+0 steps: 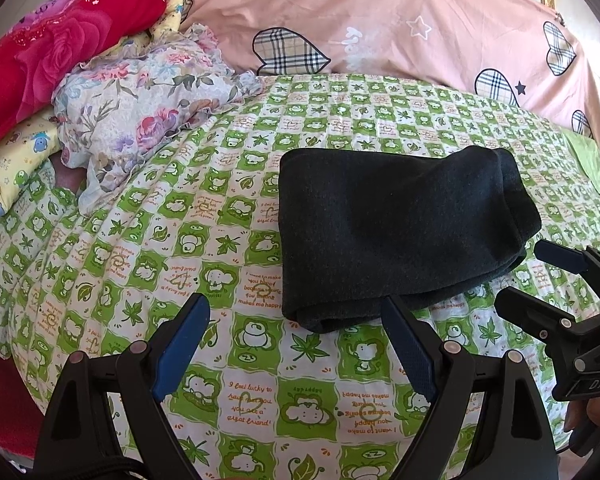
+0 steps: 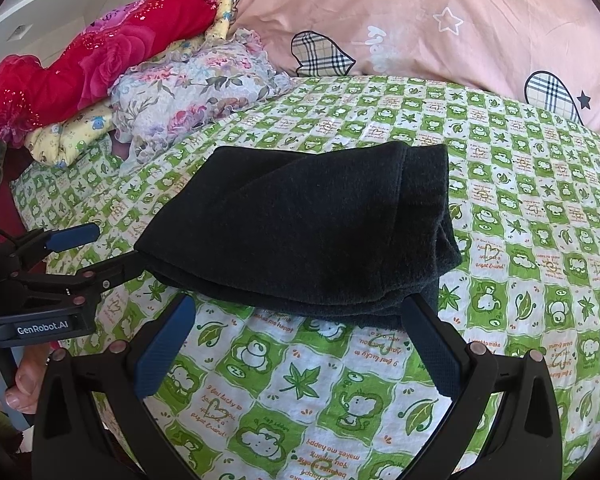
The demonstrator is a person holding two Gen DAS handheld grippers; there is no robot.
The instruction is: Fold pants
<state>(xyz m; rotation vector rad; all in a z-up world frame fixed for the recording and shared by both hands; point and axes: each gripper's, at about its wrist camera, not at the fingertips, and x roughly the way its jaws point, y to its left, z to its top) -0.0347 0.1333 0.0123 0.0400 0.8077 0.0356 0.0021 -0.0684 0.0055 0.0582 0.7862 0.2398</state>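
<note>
Both tongs spread, holding nothing: left tongs hover just short of the pants' near edge, right tongs likewise, one finger near the pants' near right corner. Pants lie folded in a thick dark bundle on the bed, well clear of the floral bedding behind-left. Risk: nudging the bundle's loose layers could slide them apart; soft bed lets it sag.

One folded dark pants bundle. Two grippers: left gripper, right gripper, each with two blue-padded fingers, spread apart. One green checked bedsheet. One pink quilt. One red blanket. One floral cloth.
</note>
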